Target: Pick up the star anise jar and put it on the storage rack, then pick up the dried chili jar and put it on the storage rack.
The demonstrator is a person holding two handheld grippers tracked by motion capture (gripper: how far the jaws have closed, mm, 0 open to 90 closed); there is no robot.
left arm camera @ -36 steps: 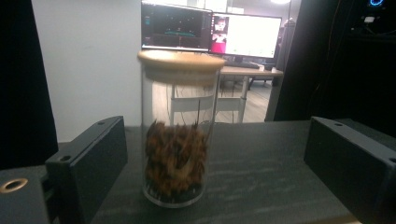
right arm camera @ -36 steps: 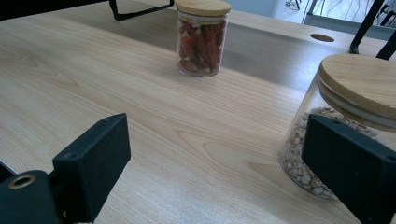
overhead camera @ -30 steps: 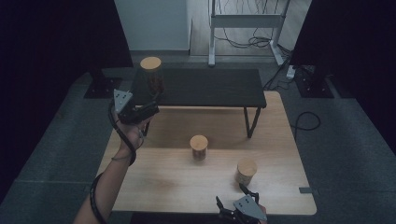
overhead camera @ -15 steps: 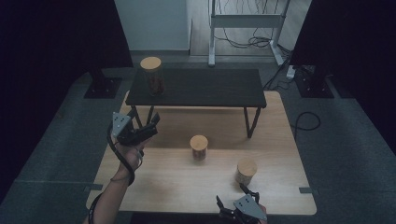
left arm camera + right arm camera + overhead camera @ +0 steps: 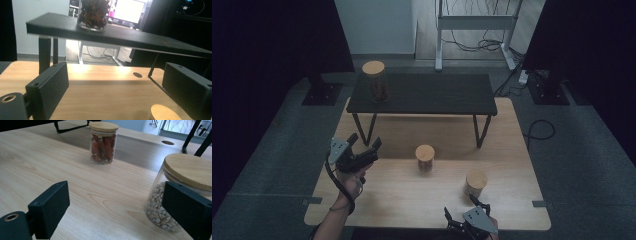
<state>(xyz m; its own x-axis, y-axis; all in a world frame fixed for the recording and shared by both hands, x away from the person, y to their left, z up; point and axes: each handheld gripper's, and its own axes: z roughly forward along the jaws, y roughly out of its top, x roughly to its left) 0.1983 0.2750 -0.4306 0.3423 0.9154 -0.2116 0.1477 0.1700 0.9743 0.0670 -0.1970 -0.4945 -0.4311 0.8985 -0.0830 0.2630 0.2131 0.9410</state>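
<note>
1. The wooden surface point(image 5: 402, 200) is the largest thing; every place below is given from the middle jar that stands on it
2. The black bench point(image 5: 427, 94) stands on the far part of the surface, behind the middle jar, on thin dark legs
3. The jar on the bench point(image 5: 375, 81), wooden-lidded with dark brown contents, sits at the bench's left end, well beyond the middle jar and left of it
4. The middle jar point(image 5: 425, 158) holds red pieces under a wooden lid and stands upright in front of the bench
5. The jar of pale beans point(image 5: 476, 183) stands upright, nearer the person than the middle jar and to its right, apart from it
6. The left gripper point(image 5: 363, 148) hovers to the left of the middle jar, near it but not touching; its fingers point(image 5: 48, 88) are spread wide with nothing between them
7. The right gripper point(image 5: 462, 212) is at the near edge, in front of the middle jar and just before the bean jar; its fingers point(image 5: 50, 206) are released, the bean jar beside the right one
</note>
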